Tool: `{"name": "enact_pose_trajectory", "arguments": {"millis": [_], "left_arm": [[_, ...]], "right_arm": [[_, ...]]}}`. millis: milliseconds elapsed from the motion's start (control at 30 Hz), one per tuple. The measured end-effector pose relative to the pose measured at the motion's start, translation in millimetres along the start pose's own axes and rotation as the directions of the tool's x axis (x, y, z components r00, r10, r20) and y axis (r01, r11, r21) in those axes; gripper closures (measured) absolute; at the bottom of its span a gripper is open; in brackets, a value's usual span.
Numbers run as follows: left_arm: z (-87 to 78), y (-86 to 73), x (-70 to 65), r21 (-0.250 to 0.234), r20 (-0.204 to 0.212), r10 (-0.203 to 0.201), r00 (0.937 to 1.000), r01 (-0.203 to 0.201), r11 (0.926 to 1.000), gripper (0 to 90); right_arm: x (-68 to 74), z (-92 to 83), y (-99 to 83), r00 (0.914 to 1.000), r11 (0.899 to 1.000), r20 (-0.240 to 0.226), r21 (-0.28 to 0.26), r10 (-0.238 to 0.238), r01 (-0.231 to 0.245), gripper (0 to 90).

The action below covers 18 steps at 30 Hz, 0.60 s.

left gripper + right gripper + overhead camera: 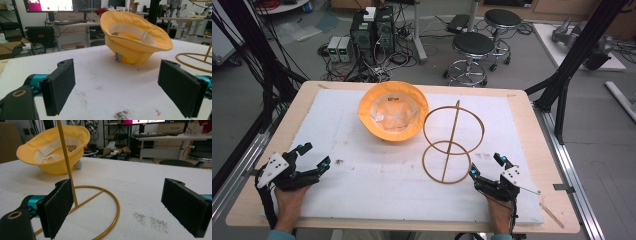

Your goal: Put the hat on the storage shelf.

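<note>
Now, step: both claws rest low at the near edge, nothing gripped
Left claw (314, 155): jaws apart, empty
Right claw (486, 166): jaws apart, empty
Hat (393, 111): upturned mid-counter (532, 150), just beside wire stand (451, 142)
Next: probably reach forward for the hat's brim

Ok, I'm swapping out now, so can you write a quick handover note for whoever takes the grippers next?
Left gripper: open, holding nothing, at the near left of the white mat.
Right gripper: open, holding nothing, beside the base ring of the wire hat stand.
Yellow bucket hat: lying crown-down at the far middle, left of the stand.
Done: nothing grasped yet.
Left: probably pick up the hat and set it on the stand.
</note>
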<state>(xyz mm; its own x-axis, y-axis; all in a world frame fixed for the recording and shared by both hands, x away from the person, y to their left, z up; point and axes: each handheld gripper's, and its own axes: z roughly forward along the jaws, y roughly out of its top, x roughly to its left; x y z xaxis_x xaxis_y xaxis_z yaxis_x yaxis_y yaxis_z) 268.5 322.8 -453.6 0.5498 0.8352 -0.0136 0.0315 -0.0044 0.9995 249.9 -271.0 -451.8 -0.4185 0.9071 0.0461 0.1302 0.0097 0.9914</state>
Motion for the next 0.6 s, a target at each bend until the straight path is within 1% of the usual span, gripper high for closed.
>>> {"name": "enact_pose_trajectory", "arguments": {"millis": [200, 600], "left_arm": [[0.6, 0.0, -0.7, 0.001, -0.011, 0.000, 0.9999, 0.000, 1.0000, 14.8], [0.3, 0.2, 0.1, 0.002, -0.009, 0.002, 1.0000, -0.002, 1.0000, 14.7]], "right_arm": [[0.6, -0.4, -0.3, 1.0000, 1.000, 0.002, -0.004, -0.004, 0.004, 9.7], [0.8, -0.3, -0.2, 1.0000, 1.000, 0.002, -0.002, -0.005, 0.005, 9.7]]}}
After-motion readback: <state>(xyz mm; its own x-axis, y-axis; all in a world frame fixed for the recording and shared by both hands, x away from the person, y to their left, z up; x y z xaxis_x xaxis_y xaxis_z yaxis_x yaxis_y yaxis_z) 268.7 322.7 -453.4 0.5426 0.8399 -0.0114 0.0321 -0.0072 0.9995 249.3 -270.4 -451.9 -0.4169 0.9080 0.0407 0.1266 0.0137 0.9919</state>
